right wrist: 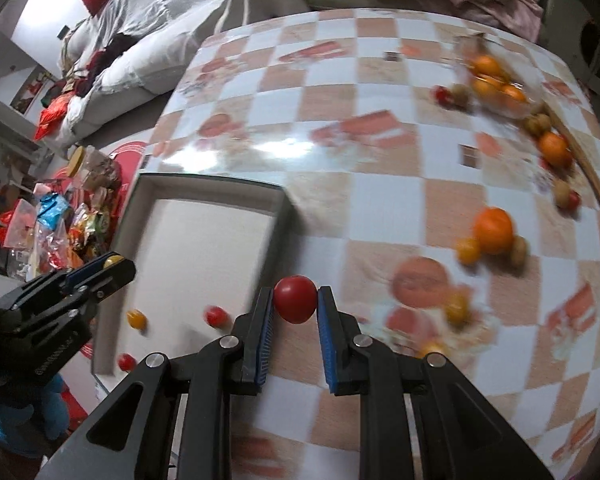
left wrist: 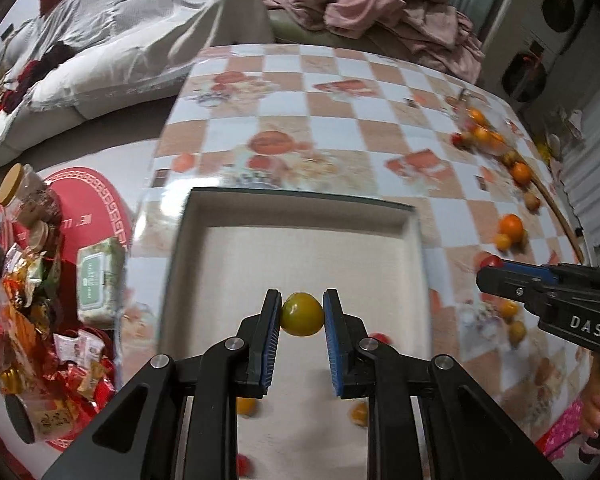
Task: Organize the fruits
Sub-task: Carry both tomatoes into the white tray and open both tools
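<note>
Now the left gripper (left wrist: 302, 314) pinches a small yellow-green tomato (left wrist: 302, 314) between its blue pads, above the near half of the shallow white tray (left wrist: 300, 216); the right gripper (right wrist: 296, 300) pinches a red tomato (right wrist: 295, 298) the same way, just outside the tray's right wall, over the checked tablecloth (right wrist: 380, 200); inside the tray, towards its near edge, lie a yellow tomato (right wrist: 136, 318) and two red ones (right wrist: 214, 315); more fruit sits along the table's right edge, an orange (right wrist: 494, 230) with a small yellow tomato touching it, and further oranges (right wrist: 496, 80) blurred near the far right corner; off the table's left edge a heap of snack packets (left wrist: 28, 320) and a pack of wipes (left wrist: 100, 280) are in view.
</note>
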Tool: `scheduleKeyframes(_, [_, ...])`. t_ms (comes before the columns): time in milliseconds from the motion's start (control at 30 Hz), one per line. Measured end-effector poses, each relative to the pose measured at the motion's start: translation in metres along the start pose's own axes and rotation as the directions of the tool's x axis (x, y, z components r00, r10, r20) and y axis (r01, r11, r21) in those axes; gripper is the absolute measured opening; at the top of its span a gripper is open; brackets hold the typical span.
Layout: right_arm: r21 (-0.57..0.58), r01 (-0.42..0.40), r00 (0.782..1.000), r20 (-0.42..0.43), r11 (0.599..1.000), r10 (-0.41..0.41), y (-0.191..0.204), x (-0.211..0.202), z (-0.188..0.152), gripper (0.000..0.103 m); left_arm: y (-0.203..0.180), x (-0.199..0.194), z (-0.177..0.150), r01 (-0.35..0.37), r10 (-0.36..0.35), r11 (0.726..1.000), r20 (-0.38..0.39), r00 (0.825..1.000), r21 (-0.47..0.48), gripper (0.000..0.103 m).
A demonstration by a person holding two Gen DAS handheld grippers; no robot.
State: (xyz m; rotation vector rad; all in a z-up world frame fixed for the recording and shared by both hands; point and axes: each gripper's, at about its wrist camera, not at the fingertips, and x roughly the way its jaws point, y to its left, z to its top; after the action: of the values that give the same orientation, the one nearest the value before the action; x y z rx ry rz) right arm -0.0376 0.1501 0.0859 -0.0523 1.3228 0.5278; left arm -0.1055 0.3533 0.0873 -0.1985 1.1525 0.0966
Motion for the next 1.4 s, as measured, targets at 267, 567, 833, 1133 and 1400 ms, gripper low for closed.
scheduleKeyframes(267, [-0.058, -0.001, 1.000, -0.016, 0.998, 0.000, 0.043, 0.028, 0.025, 0.024, 0.023, 0.025, 0.011, -0.023, 0.024, 1.000, -0.007, 1.000, 0.005, 0.023])
scheduleKeyframes(567, [-0.065, 0.005, 0.998, -0.066, 0.998, -0.009, 0.048, 0.063, 0.039, 0.023, 0.033, 0.058, 0.016, -0.055, 0.053, 0.998, -0.049, 0.997, -0.033, 0.023])
scheduleKeyframes(833, [-0.090, 0.012, 0.995, -0.094, 0.996, -0.021, 0.055, 0.080, 0.044, 0.023, 0.037, 0.069, 0.018, -0.080, 0.077, 0.996, -0.067, 0.995, -0.045, 0.023])
scheduleKeyframes(1133, [-0.100, 0.037, 0.993, -0.105, 0.994, -0.047, 0.055, 0.093, 0.045, 0.023, 0.035, 0.077, 0.018, -0.093, 0.090, 0.995, -0.082, 0.993, -0.029, 0.023])
scheduleKeyframes(1400, [-0.117, 0.060, 0.992, -0.107, 0.991, -0.072, 0.056, 0.100, 0.040, 0.024, 0.036, 0.079, 0.014, -0.096, 0.095, 0.995, -0.086, 0.992, -0.015, 0.023])
